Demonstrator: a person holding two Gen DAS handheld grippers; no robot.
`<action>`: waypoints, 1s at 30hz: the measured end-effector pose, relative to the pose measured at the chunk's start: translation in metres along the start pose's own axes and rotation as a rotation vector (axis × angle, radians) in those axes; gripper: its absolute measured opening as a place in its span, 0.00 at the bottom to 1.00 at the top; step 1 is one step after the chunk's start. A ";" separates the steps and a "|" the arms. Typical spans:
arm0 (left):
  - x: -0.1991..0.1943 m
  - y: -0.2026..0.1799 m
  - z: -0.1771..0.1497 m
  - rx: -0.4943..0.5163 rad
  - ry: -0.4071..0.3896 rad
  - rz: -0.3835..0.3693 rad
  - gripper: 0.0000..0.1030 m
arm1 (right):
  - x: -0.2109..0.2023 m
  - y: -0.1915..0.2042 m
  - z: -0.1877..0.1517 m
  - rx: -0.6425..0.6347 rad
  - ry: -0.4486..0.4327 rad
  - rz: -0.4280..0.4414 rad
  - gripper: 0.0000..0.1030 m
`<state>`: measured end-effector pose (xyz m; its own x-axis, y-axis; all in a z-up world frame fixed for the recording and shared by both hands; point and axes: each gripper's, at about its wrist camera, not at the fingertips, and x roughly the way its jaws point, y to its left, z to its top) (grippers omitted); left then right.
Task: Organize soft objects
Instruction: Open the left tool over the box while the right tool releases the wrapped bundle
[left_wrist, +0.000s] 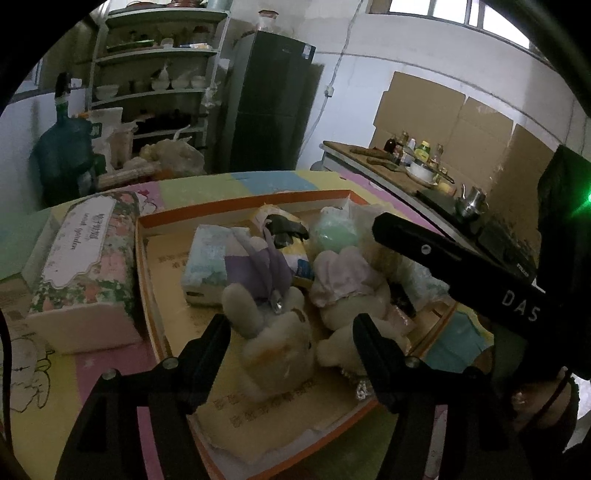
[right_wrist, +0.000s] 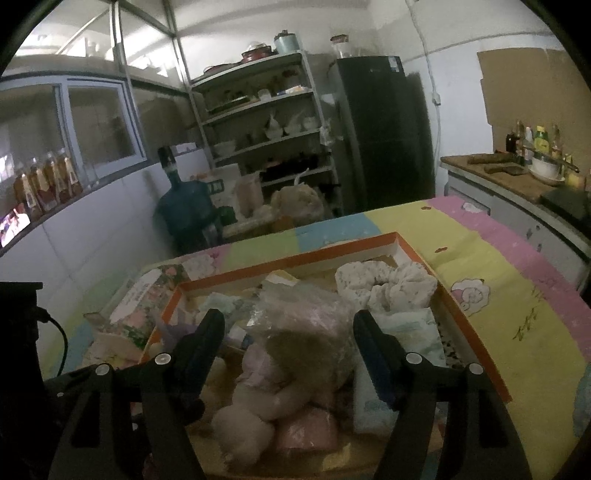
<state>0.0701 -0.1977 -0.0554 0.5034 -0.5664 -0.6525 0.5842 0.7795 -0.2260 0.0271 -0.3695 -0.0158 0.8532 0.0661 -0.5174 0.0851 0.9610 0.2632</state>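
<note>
A shallow orange-rimmed box (left_wrist: 236, 201) (right_wrist: 295, 254) holds a heap of soft things. A cream plush bear in a purple dress (left_wrist: 273, 332) lies between the jaws of my left gripper (left_wrist: 291, 328), which stands open without pressing it. Beside it lies a bear in a pink dress (left_wrist: 347, 288) (right_wrist: 258, 384). My right gripper (right_wrist: 288, 325) is open above that bear and a crinkled plastic bag (right_wrist: 306, 314). One of the right gripper's fingers (left_wrist: 406, 236) crosses the left wrist view. Tissue packs (left_wrist: 210, 266), a green ball in wrap (left_wrist: 334, 236) and white scrunched cloth (right_wrist: 388, 286) also lie inside.
A floral carton (left_wrist: 85, 266) (right_wrist: 140, 306) stands left of the box on the pastel tablecloth (right_wrist: 498, 295). A kitchen counter (left_wrist: 388, 166) with bottles runs along the right. Shelves (right_wrist: 266, 110), a dark fridge (right_wrist: 384, 129) and a water jug (right_wrist: 184, 206) stand behind. A hand (left_wrist: 535, 402) shows low right.
</note>
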 end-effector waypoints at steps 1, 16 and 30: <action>-0.001 0.000 0.000 -0.002 -0.002 0.002 0.66 | -0.002 0.001 0.000 0.000 -0.003 0.001 0.72; -0.030 0.000 -0.003 -0.011 -0.060 0.046 0.66 | -0.025 0.013 0.001 -0.015 -0.032 0.010 0.72; -0.053 -0.009 -0.010 -0.004 -0.102 0.048 0.66 | -0.049 0.025 -0.004 -0.029 -0.057 0.011 0.72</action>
<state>0.0320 -0.1726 -0.0259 0.5930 -0.5522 -0.5860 0.5551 0.8076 -0.1993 -0.0149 -0.3473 0.0134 0.8822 0.0624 -0.4667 0.0610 0.9677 0.2447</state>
